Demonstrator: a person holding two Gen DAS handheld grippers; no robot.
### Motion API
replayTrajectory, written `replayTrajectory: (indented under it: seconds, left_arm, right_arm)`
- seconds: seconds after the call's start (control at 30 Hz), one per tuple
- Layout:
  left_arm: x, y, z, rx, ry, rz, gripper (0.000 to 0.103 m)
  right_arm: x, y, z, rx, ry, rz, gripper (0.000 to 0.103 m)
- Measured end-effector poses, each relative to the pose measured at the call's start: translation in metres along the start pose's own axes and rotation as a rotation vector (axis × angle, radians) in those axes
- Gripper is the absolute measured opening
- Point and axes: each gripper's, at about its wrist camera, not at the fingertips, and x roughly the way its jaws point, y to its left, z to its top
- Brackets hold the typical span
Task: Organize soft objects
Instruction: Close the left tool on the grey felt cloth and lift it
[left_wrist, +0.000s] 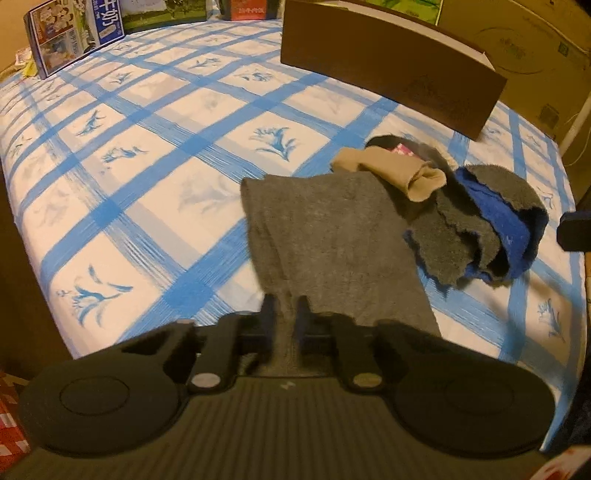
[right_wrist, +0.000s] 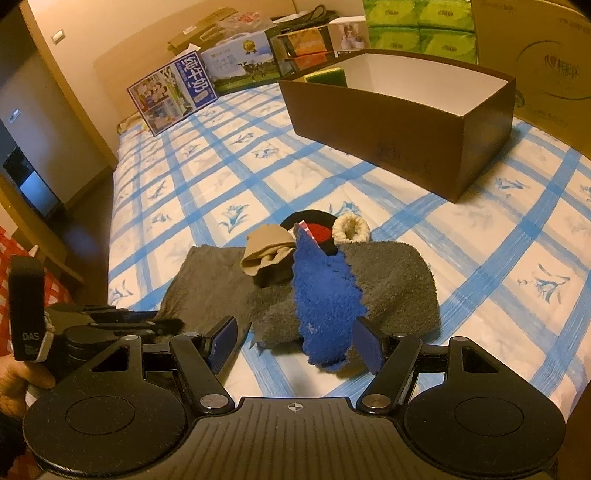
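Grey cloth (left_wrist: 332, 236): flat, fuzzy — near edge bunched
Left gripper (left_wrist: 285, 306): clamped on grey cloth
Right gripper (right_wrist: 295, 343): fingers apart — before the blue cloth (right_wrist: 325, 295)

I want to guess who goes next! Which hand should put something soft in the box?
Probably the left. Its gripper is already shut on the gray towel, so it could carry that to the brown box. The right gripper is open, holding nothing, near the blue cloth.
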Motion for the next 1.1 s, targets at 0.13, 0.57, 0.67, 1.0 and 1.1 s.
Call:
replayTrajectory:
  seconds: [0.13,0.57,0.67,1.0,1.1]
  left_arm:
    - [-0.018,0.002,0.004,-0.020,-0.031,-0.015,0.006]
    - [-0.044,0.048,0.015,-0.103,-0.091,0.057,0.009]
    - [-0.023,0.059,0.009,-0.174,-0.061,0.046,0.027]
    - [0.003,0.067,0.013,-0.198,-0.020,0.071,0.008]
    - [-0.008,0.062,0.020,-0.192,-0.049,0.068,0.007]
  right_arm:
    - [0.000,-0.001,-0.001,0.002,-0.002,0.001,0.069]
    - [0.000,-0.003,0.001,0.020,-0.017,0.006,0.069]
    - [0.001,-0.003,0.001,0.019,-0.010,0.003,0.069]
    - [0.012,0.001,0.010,-0.021,-0.008,-0.010,0.069]
    - [0.019,0.010,0.017,-0.075,-0.024,-0.009,0.069]
